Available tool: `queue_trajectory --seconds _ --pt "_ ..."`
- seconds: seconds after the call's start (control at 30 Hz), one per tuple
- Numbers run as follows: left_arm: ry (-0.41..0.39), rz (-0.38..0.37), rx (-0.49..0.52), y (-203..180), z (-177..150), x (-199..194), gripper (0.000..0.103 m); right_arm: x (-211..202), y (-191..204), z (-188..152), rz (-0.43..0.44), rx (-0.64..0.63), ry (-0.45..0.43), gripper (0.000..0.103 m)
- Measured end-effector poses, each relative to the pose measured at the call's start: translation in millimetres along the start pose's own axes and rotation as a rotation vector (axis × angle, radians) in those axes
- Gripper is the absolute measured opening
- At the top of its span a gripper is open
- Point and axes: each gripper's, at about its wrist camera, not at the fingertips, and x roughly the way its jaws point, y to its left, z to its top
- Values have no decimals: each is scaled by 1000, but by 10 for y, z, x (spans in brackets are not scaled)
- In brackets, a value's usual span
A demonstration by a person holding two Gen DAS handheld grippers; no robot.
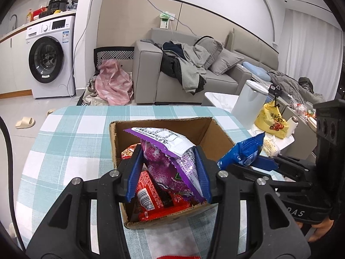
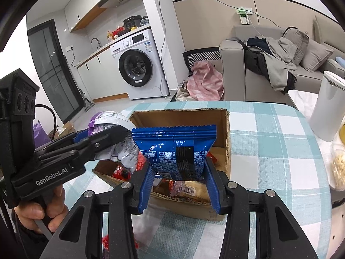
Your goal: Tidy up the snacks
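Note:
An open cardboard box (image 1: 207, 133) (image 2: 222, 116) stands on the checked tablecloth. My left gripper (image 1: 169, 157) is shut on a purple snack bag (image 1: 170, 151) and holds it over the box. Red snack packets (image 1: 151, 194) lie inside the box. My right gripper (image 2: 179, 168) is shut on a blue snack bag (image 2: 174, 149) and holds it above the box's near side. The blue bag (image 1: 241, 151) and the right gripper show at the right of the left wrist view. The left gripper with the purple bag (image 2: 107, 120) shows at the left of the right wrist view.
The table with the teal checked cloth (image 1: 71, 133) (image 2: 276, 151) carries the box. A red packet (image 2: 107, 243) lies on the cloth near me. A white bin (image 2: 325, 108) and a yellow bag (image 1: 271, 120) stand to the right. A sofa (image 1: 172, 75) is behind.

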Motion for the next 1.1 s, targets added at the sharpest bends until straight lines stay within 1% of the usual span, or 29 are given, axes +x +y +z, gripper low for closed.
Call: queue_trajectory --seconds 0.1,0.37,0.47,0.7,0.77,0.8,0.83,0.87,0.9,0.93,0.97,1.0,1.03,1.07,1.1 --pt "20 10 16 -39 -45 107 44 34 -48 -5 -7 10 1 45" --pt "43 31 60 -146 -161 331 44 185 -123 16 3 34 45 45" --pt "49 29 64 -173 -185 349 44 216 -116 17 -1 29 51 45" --pt "51 41 73 -199 -201 341 44 168 -121 50 -6 22 30 46" --pt "59 34 72 -196 -198 298 48 128 -112 50 -11 15 21 47" --pt "62 32 69 -189 -198 276 54 104 -109 52 -14 10 15 50" --pt "60 29 65 -178 -197 254 58 77 -110 53 -18 7 8 51" --pt "53 24 61 -171 -198 220 60 42 -110 51 -25 4 1 51" --pt "47 21 57 -162 -201 182 65 11 -112 46 -31 0 -1 52" --pt "45 20 56 -162 -204 137 73 -17 -115 39 -40 -3 -2 59" --pt "42 21 52 -145 -209 80 77 -52 -120 27 -49 -5 -5 64" --pt "41 20 49 -135 -214 42 81 -84 -128 10 -54 -7 -10 73" --pt "38 16 47 -121 -223 -9 81 -123 -141 -6 -56 -5 -17 81" --pt "37 14 46 -111 -229 -56 81 -160 -152 -24 -53 0 -23 85" --pt "40 12 45 -96 -245 -109 82 -200 -169 -49 -44 7 -25 92"
